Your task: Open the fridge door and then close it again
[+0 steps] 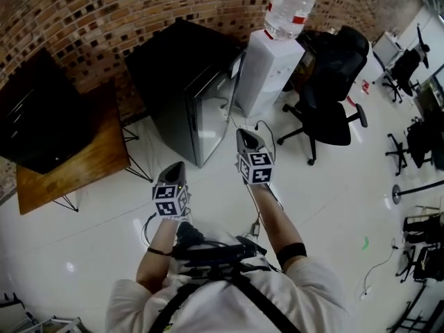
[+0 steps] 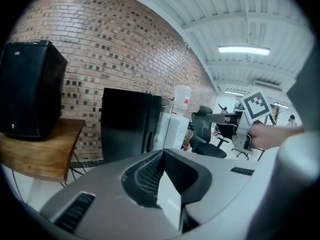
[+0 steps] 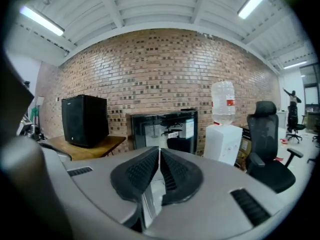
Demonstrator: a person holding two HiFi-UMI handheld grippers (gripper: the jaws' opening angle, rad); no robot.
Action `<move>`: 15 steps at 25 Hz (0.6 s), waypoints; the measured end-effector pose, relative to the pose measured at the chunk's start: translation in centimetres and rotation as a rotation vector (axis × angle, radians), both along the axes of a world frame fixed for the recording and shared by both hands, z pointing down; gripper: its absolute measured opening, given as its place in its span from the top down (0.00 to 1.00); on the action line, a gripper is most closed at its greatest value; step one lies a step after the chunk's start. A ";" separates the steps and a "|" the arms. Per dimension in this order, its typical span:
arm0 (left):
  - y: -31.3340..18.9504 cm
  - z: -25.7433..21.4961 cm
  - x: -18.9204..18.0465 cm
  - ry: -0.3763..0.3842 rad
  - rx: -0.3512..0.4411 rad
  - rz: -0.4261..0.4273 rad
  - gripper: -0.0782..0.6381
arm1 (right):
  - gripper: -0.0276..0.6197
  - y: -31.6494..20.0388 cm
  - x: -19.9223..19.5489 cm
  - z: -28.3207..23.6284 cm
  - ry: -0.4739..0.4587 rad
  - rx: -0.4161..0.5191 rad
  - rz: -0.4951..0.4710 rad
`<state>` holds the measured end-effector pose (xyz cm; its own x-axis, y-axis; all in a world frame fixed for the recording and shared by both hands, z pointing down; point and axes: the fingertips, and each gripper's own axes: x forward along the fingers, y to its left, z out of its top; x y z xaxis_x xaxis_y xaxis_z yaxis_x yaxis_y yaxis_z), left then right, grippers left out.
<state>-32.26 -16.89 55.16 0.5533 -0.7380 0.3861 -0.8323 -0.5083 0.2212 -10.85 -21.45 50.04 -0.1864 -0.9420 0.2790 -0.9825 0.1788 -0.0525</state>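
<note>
Left gripper, right gripper both pinched closed, empty, side by side. Fridge ahead, well apart, between wooden table and water dispenser; door looks closed. Door likely rigid, seal-stiff (glass front, fragile); take hold at free vertical edge.

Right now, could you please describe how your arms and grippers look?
The left gripper and right gripper are grey, with black ribbed pads and a cube of black-and-white square markers. White short sleeves, black chest straps, a black band on the right forearm.
</note>
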 end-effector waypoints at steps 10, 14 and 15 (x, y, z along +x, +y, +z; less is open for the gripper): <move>3.3 -2.8 11.1 0.005 0.080 0.212 0.89 | 0.96 12.9 9.8 2.5 -0.100 -0.064 0.163; 4.8 -2.0 12.6 -0.010 0.076 0.229 0.89 | 0.96 15.7 10.9 4.7 -0.174 -0.099 0.188; 5.1 -1.7 12.9 -0.013 0.071 0.232 0.89 | 0.96 16.1 11.1 5.1 -0.189 -0.105 0.192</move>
